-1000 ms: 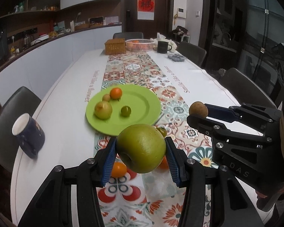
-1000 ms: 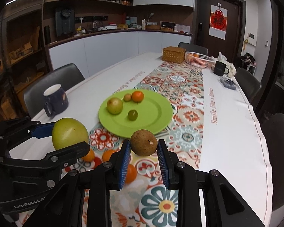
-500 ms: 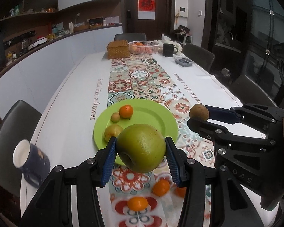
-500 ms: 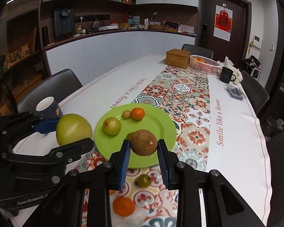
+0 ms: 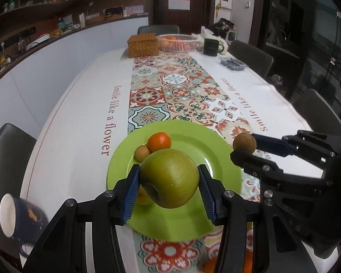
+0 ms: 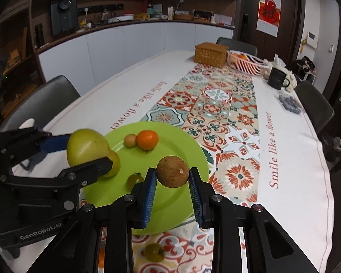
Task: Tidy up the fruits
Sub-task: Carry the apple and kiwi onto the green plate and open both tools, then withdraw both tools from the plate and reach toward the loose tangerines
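My left gripper [image 5: 169, 182] is shut on a large green apple [image 5: 169, 178] and holds it above the near part of a green plate [image 5: 218, 150]. My right gripper [image 6: 172, 177] is shut on a small brown round fruit [image 6: 172, 174] above the plate's [image 6: 181, 141] near right part. On the plate lie an orange mandarin [image 6: 147, 139], a small tan fruit [image 6: 130, 140], a small green fruit [image 6: 135, 180] and a yellow-green fruit [image 6: 114, 162] partly hidden behind the left gripper [image 6: 88, 159]. The right gripper [image 5: 244, 147] with its brown fruit [image 5: 244, 143] shows at right in the left wrist view.
A blue mug [image 5: 16, 216] stands near the table's left edge. A green fruit [image 6: 154, 252] and orange fruits lie on the patterned runner [image 6: 216, 104] in front of the plate. A wicker box [image 6: 211, 54], a pink basket [image 6: 246, 66] and a black mug [image 6: 277, 78] stand at the far end.
Both grippers have moved forward with their fruits and now hang over the green plate; the loose fruits on the runner have slipped below and behind them.
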The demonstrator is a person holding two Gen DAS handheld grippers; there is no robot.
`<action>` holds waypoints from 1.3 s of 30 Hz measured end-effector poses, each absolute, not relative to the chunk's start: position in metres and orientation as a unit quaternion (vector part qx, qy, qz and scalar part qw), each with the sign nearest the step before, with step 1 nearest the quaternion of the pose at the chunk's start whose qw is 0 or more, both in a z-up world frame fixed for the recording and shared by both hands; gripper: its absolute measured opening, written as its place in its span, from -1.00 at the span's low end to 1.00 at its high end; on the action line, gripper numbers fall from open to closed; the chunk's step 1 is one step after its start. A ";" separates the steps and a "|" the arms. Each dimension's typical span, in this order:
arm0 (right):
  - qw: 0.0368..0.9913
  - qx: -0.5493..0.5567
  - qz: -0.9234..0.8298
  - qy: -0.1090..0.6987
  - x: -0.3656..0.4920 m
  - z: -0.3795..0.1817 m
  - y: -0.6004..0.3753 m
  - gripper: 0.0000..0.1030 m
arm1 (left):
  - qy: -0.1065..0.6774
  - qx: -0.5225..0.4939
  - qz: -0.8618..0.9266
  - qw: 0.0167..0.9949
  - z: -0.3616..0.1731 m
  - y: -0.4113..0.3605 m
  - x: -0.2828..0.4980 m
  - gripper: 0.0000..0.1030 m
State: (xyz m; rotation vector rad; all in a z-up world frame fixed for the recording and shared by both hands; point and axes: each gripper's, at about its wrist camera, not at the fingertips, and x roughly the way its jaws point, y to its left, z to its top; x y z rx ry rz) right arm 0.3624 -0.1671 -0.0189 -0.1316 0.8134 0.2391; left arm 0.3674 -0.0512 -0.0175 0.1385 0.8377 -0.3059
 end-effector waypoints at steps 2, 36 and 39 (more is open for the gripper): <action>0.906 -0.062 0.115 0.403 0.370 -0.030 -0.167 -0.42 | 0.412 0.070 -0.146 0.896 -0.026 -0.053 0.377 -0.04; 0.929 -0.031 0.094 0.356 0.305 0.000 -0.186 -0.16 | 0.377 0.077 -0.091 0.919 0.008 -0.037 0.318 0.25; 0.934 -0.034 0.096 0.341 0.288 0.011 -0.184 -0.14 | 0.368 0.075 -0.090 0.923 0.018 -0.035 0.303 0.30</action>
